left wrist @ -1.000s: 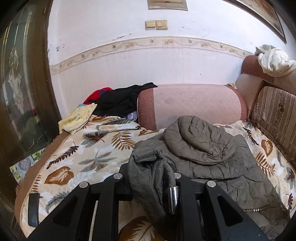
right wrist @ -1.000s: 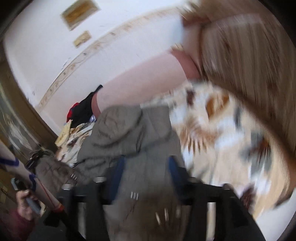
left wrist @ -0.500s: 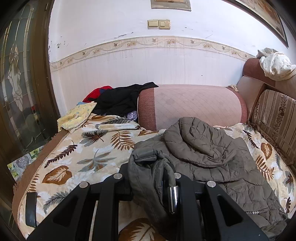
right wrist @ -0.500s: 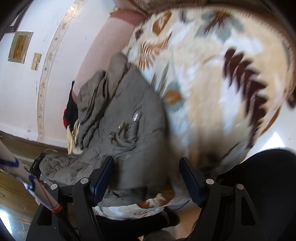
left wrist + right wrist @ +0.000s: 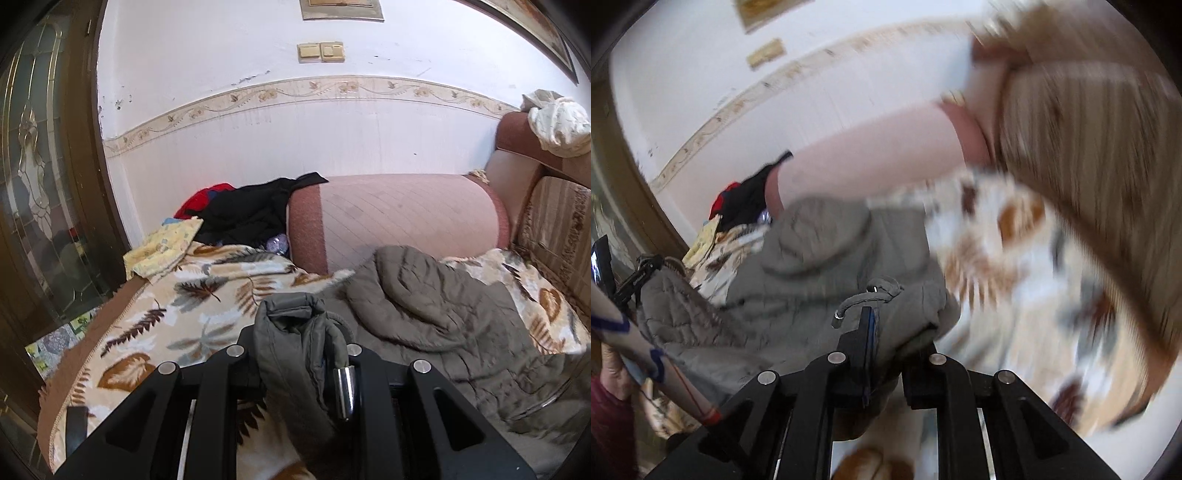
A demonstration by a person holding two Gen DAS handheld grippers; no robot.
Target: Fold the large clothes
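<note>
A quilted olive-grey hooded jacket [image 5: 436, 317] lies spread on a leaf-patterned cream fleece blanket [image 5: 192, 310] that covers a sofa, its hood bunched just in front of the pink cylindrical bolster armrest [image 5: 399, 218]. The left gripper [image 5: 301, 354] has its jaws pinching a thick bundle of the jacket's fabric, with a silver metal cord end [image 5: 343, 391] hanging beside the right-hand finger; this grip looks the same as half a second ago, though the hood now sits further to the right in the left wrist view and the blanket shows more between the bolster and the jacket. The right gripper [image 5: 882, 354], whose jaws stood wide apart over the jacket's hem half a second ago, now has them pressed together on a fold of the jacket [image 5: 827, 280], a grey drawcord [image 5: 853, 302] curling just above the blue-padded finger. The right wrist view is heavily blurred. Behind the blanket a black garment [image 5: 251, 210] lies over a red one [image 5: 201, 197], next to a yellow printed cloth [image 5: 162, 247]; a white crumpled cloth [image 5: 557, 125] sits on the sofa back.
</note>
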